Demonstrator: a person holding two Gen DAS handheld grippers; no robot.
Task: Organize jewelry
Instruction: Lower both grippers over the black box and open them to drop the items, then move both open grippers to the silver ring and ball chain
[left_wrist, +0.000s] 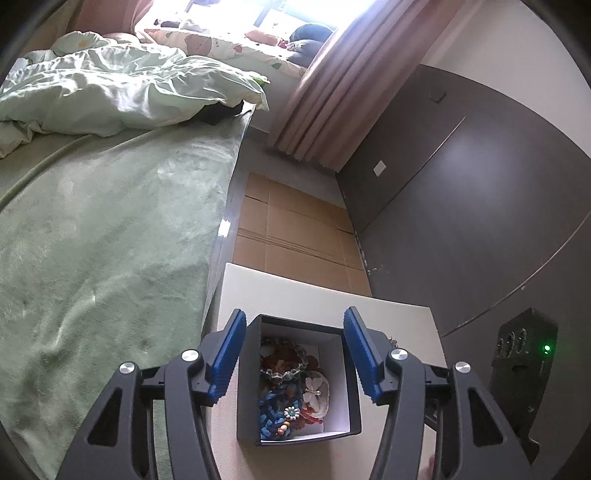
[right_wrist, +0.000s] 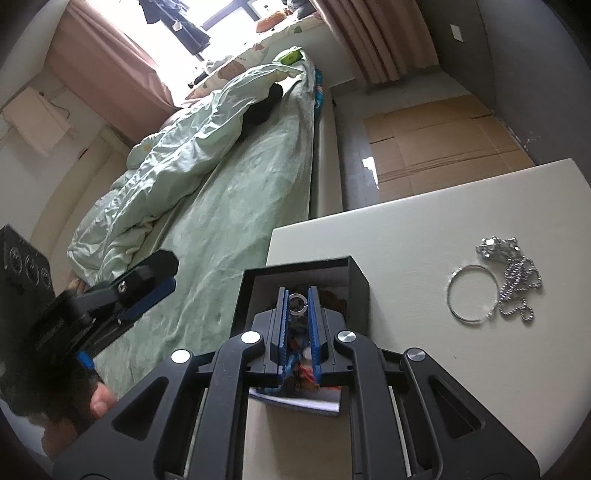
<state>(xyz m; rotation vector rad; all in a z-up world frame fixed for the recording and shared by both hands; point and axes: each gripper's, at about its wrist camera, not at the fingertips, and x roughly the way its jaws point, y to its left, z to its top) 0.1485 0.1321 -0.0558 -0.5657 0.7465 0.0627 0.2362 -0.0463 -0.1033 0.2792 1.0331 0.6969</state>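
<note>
R gripper (right_wrist: 296, 301) jaws clamped on silver ring (right_wrist: 296, 300) over open black box (right_wrist: 357, 284) on bench (right_wrist: 424, 229); L gripper (left_wrist: 293, 356) jaws apart, straddling box w/o contact; risk: thin pinch, ring slips & drops back into tangled jewelry (left_wrist: 286, 387).

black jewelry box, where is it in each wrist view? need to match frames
Left wrist: the black jewelry box is bottom centre, open, between the left gripper's spread jaws, with jewelry inside.
Right wrist: the same box is centre, partly behind the right gripper, whose jaws pinch a silver ring above it.
Shared landmark: the white table beside the green bed.
</note>
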